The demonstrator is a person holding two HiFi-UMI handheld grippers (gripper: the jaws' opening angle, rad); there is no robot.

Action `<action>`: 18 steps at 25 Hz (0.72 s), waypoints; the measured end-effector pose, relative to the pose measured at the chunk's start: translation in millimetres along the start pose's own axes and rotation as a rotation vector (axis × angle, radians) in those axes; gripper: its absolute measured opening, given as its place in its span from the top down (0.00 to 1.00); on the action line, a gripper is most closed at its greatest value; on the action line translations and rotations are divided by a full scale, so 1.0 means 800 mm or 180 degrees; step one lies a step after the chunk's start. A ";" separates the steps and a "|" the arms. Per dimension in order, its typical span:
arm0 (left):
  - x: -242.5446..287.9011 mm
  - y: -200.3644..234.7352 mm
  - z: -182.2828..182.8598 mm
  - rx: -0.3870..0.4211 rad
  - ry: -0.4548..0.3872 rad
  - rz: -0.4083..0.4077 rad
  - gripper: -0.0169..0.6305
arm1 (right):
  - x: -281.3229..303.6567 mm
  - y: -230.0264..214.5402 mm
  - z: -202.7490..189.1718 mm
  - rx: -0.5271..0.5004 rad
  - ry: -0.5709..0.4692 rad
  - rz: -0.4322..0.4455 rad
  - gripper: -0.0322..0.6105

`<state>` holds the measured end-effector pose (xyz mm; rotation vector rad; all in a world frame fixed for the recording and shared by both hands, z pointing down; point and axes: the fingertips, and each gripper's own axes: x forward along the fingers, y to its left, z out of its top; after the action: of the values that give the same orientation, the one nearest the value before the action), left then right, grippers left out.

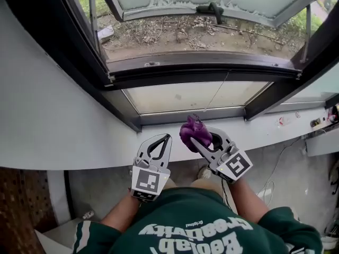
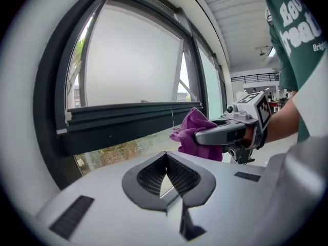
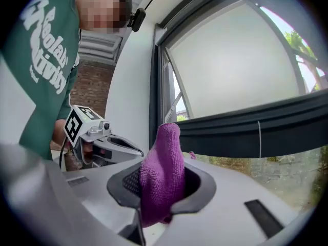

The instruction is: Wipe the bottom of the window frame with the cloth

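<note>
Presently the right gripper [image 1: 203, 142] is clamped on the purple cloth [image 1: 192, 132], which stands up in a bunched tuft beyond the jaw tips. It hangs over the near edge of the white sill [image 1: 79, 142], well short of the dark bottom rail of the window frame [image 1: 212, 77]. The left gripper [image 1: 167, 137] is beside it with jaws closed and nothing between them.

Risks noted:
- The cloth is a narrow wad, so it would likely meet the rail in a thin strip and the hard jaw tips could scrape the frame.
- The sash is open, and a loosened grip at the rail could drop the cloth outside.
- A thin cord [image 1: 223, 87] crosses the rail and may snag the cloth.
</note>
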<state>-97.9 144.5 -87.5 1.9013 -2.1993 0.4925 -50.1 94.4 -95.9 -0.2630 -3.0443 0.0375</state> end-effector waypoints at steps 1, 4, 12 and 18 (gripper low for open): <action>-0.001 0.000 0.005 0.0033 0.0002 0.0002 0.96 | -0.006 -0.001 0.002 0.0009 -0.0005 -0.0045 0.78; -0.001 -0.003 0.021 0.0077 -0.0127 -0.0044 0.96 | -0.017 0.002 0.011 -0.0047 -0.0023 -0.0125 0.78; -0.012 -0.007 0.036 0.0094 -0.0264 -0.0105 0.96 | -0.037 0.017 0.042 -0.0182 -0.0132 -0.0253 0.78; -0.013 -0.011 0.058 0.0148 -0.0399 -0.0145 0.96 | -0.055 0.017 0.055 -0.0185 -0.0162 -0.0346 0.78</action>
<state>-84.4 136.0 -132.9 2.0541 -2.2330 0.4317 -8.4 99.2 -144.1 -0.1016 -3.1084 -0.0524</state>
